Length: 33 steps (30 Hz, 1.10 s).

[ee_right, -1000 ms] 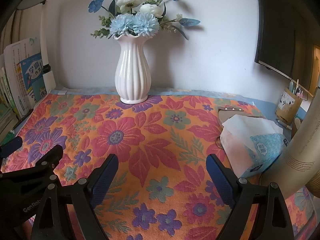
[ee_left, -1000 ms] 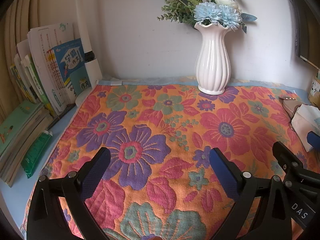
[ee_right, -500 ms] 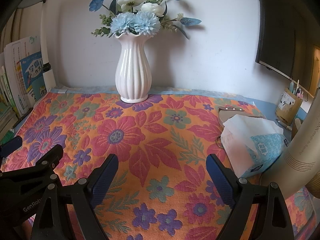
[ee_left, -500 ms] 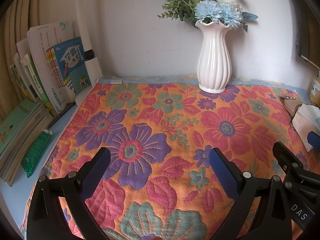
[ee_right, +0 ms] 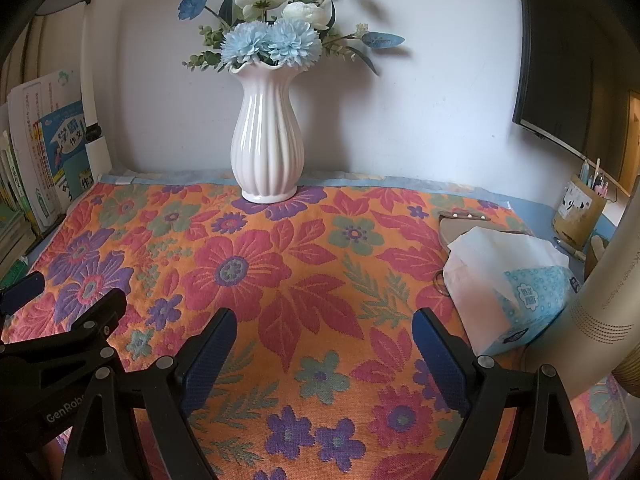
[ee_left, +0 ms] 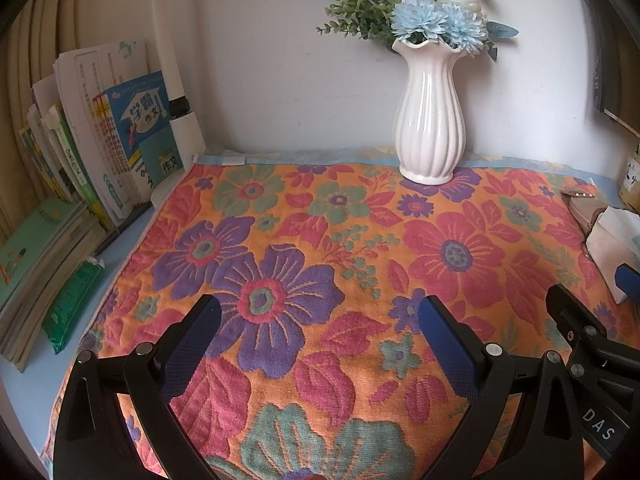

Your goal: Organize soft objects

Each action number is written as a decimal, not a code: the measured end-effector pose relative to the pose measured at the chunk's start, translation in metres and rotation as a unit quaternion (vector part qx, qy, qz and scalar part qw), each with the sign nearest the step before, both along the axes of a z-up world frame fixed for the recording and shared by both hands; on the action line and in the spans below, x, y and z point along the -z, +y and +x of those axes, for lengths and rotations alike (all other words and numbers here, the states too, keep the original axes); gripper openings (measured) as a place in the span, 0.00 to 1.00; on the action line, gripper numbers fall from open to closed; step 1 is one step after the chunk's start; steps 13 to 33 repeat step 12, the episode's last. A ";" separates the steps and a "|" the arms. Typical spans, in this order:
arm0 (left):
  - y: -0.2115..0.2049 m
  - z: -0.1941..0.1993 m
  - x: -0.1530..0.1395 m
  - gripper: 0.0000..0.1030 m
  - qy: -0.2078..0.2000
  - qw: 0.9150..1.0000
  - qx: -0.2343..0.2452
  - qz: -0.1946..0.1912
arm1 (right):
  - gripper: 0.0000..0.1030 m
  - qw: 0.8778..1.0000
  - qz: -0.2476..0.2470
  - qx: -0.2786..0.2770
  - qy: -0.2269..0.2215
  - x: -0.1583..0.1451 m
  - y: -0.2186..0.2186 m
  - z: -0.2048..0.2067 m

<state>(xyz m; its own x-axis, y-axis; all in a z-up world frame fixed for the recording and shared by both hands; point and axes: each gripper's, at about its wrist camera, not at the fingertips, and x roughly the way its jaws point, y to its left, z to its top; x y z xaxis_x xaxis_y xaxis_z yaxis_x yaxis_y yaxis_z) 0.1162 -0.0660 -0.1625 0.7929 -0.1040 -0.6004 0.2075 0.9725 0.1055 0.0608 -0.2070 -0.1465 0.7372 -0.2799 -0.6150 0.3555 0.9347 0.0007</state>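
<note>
A floral orange, red and purple towel (ee_left: 348, 240) lies flat over the desk; it also shows in the right wrist view (ee_right: 304, 280). My left gripper (ee_left: 320, 320) is open and empty, hovering above the towel's near part. My right gripper (ee_right: 324, 328) is open and empty, also above the towel's near part. A soft pack of tissues (ee_right: 508, 292) in blue and white wrap lies on the towel at the right; its edge shows in the left wrist view (ee_left: 612, 248). Each gripper shows at the edge of the other's view.
A white ribbed vase (ee_left: 430, 120) with blue and white flowers stands at the back of the towel, also in the right wrist view (ee_right: 268, 140). Books (ee_left: 100, 140) and a white lamp post (ee_left: 172, 60) stand at the left. A pen cup (ee_right: 578, 212) stands at the right.
Both views have shifted very slightly; the vase sits a touch lower in the frames. Both grippers stay open and nothing has been touched.
</note>
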 end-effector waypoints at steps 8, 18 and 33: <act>0.001 -0.001 -0.002 0.96 -0.015 1.000 -0.007 0.005 | 0.86 1.000 0.000 0.000 0.000 0.000 0.000 0.001; 0.000 -0.004 -0.003 0.96 -0.023 1.000 -0.003 0.005 | 0.86 1.000 0.001 0.000 0.000 0.000 0.000 0.000; 0.000 -0.004 -0.003 0.96 -0.023 1.000 -0.003 0.005 | 0.86 1.000 0.001 0.000 0.000 0.000 0.000 0.000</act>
